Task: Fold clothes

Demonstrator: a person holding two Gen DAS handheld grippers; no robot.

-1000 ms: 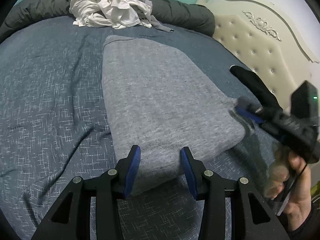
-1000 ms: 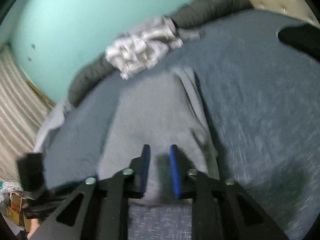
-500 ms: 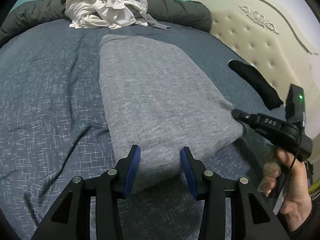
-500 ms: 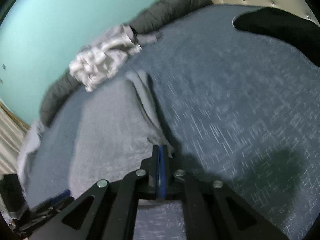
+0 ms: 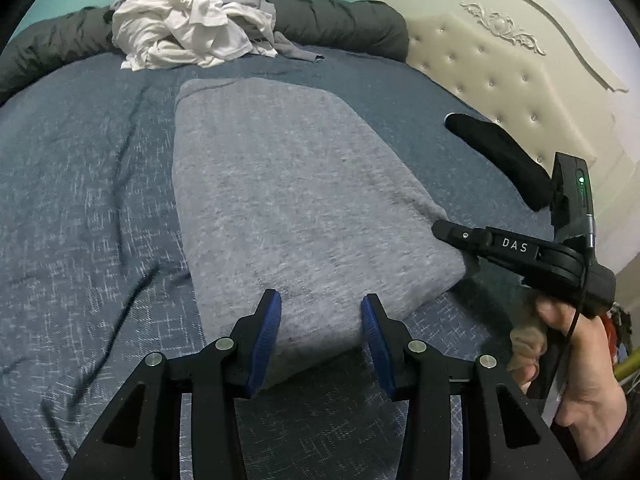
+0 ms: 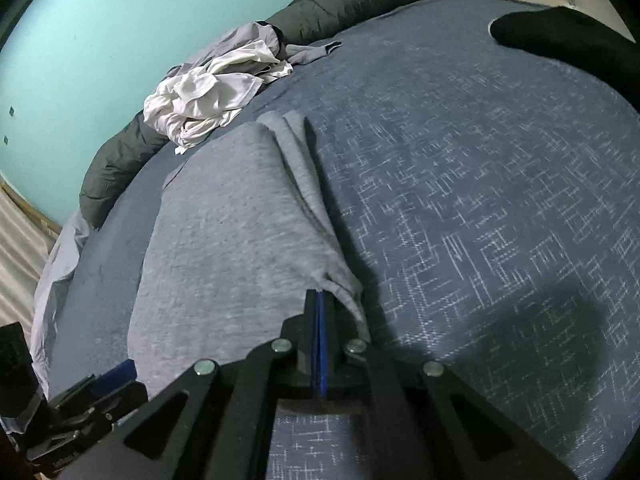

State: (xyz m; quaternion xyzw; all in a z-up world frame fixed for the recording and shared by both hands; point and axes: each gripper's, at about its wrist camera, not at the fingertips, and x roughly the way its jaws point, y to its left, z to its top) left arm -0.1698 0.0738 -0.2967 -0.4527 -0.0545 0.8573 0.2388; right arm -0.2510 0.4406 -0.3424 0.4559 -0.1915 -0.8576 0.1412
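Folded grey knit garment (image 5: 296,200) lies flat on the blue patterned bedspread (image 5: 80,200). Left gripper (image 5: 320,340) stands part-open astride its near edge. Right gripper (image 6: 320,320) is clamped on its right corner.

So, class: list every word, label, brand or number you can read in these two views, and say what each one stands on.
"DAS": white letters on the black body of the right gripper, seen in the left wrist view.
Nothing else can be read: the grey garment, the bedspread and the headboard carry no text.
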